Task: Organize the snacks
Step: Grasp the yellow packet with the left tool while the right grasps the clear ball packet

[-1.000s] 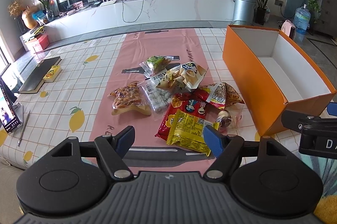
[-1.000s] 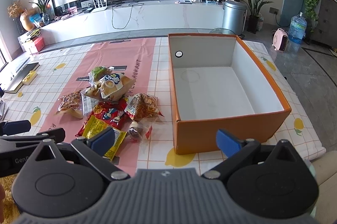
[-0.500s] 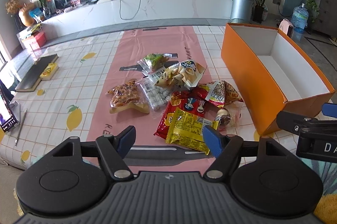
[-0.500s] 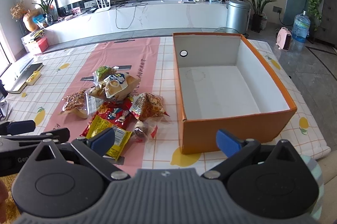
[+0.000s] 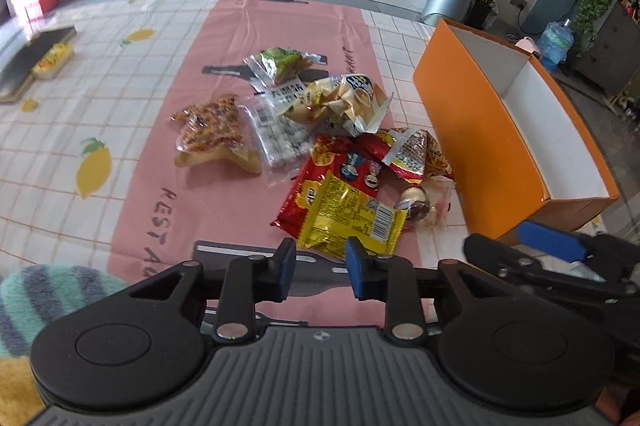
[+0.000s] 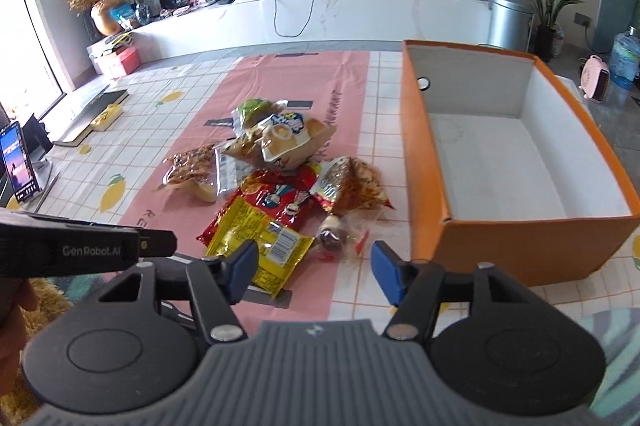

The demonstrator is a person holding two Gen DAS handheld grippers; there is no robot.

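Observation:
A pile of snack packets lies on the pink runner: a red and yellow packet (image 5: 344, 198) nearest, a clear wrapped chocolate (image 5: 418, 204), a red cone bag (image 5: 416, 154), a beige bag (image 5: 340, 98), a green packet (image 5: 280, 62) and a brown star packet (image 5: 212, 130). An empty orange box (image 5: 480, 146) stands to their right. My left gripper (image 5: 320, 268) is partly closed and empty, just before the red and yellow packet (image 6: 260, 230). My right gripper (image 6: 312, 268) is open and empty, before the chocolate (image 6: 332, 232) and left of the box (image 6: 512, 238).
The table has a lemon-print cloth (image 5: 96, 166). A book (image 6: 92, 114) and a phone on a stand (image 6: 18, 162) sit at the far left. A TV console (image 6: 320, 14), a bin (image 6: 510, 22) and plants stand beyond the table.
My left gripper's jaws have narrowed and it has moved in towards the pile. My right gripper has shifted left, nearer the snacks, with its jaws somewhat narrower.

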